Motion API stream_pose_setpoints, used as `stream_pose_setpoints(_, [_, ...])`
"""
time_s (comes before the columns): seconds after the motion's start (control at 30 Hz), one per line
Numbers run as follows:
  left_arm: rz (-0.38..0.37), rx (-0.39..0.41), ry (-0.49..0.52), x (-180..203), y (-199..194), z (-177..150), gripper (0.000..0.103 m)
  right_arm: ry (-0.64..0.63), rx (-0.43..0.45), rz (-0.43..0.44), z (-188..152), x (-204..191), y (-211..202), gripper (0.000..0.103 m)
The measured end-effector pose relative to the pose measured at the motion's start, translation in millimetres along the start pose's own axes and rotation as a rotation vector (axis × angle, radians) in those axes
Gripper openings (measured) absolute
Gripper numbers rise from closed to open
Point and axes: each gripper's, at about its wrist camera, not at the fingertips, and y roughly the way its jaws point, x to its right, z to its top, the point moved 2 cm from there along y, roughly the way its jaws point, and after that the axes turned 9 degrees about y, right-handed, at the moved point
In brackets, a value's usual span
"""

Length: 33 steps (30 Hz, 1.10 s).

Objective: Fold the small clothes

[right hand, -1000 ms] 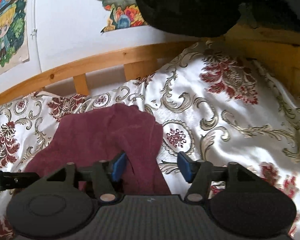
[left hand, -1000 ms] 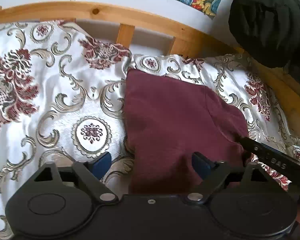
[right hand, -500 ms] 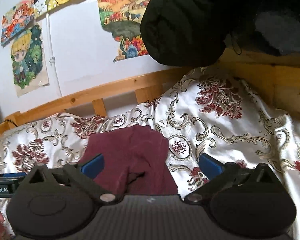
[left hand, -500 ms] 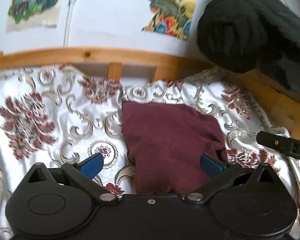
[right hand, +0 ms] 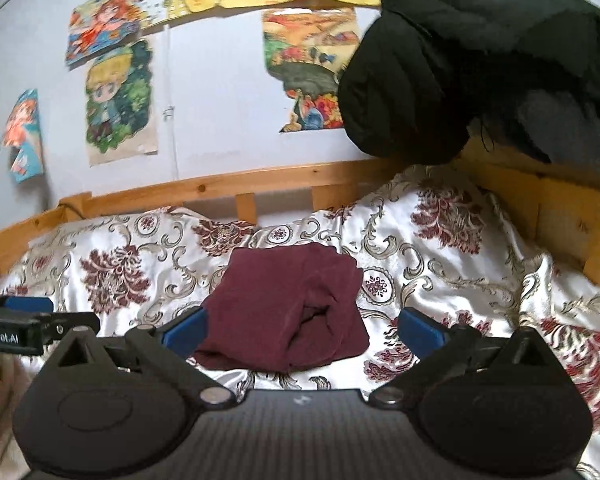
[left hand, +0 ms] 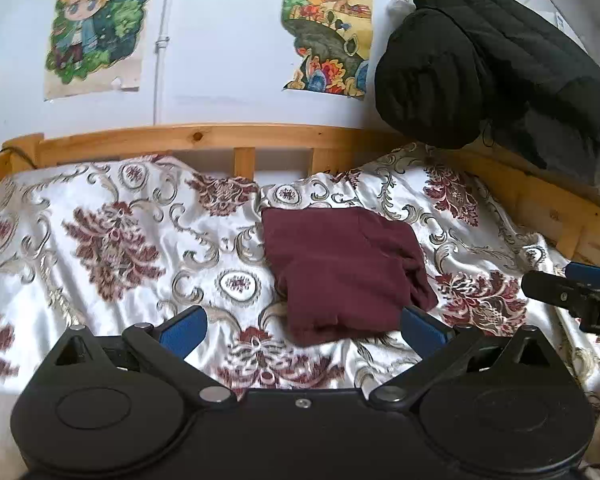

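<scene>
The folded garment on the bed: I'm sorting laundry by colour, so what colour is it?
The garment is plain dark maroon, clearest in the left wrist view.

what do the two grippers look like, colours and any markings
Both look alike: a matte black body with two round discs, black linkage arms on silver pivot pins, and blue pads on the jaws. The left gripper has a smooth top with a small centre screw; the right gripper has a ribbed top. Seen from the side, the left one carries white lettering ending in "nRobot.AI".
</scene>
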Motion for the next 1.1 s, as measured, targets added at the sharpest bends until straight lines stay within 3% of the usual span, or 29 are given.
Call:
stream_pose_setpoints(0.2, [0.011,-0.044,-0.02,5.9,-24.8,-25.5,0.102,0.013,-0.022,-0.001,-8.2,-2.7,-20.7,0.103])
stream_pose_setpoints(0.7, [0.09,-0.07,-0.017,3.2,-28.0,-22.5,0.102,0.069,-0.062,-0.041,-10.0,8.7,-15.3,0.103])
stream_pose_setpoints(1.1, [0.089,-0.079,-0.018,4.6,-26.8,-23.3,0.102,0.059,-0.077,-0.042,-10.7,6.5,-12.1,0.103])
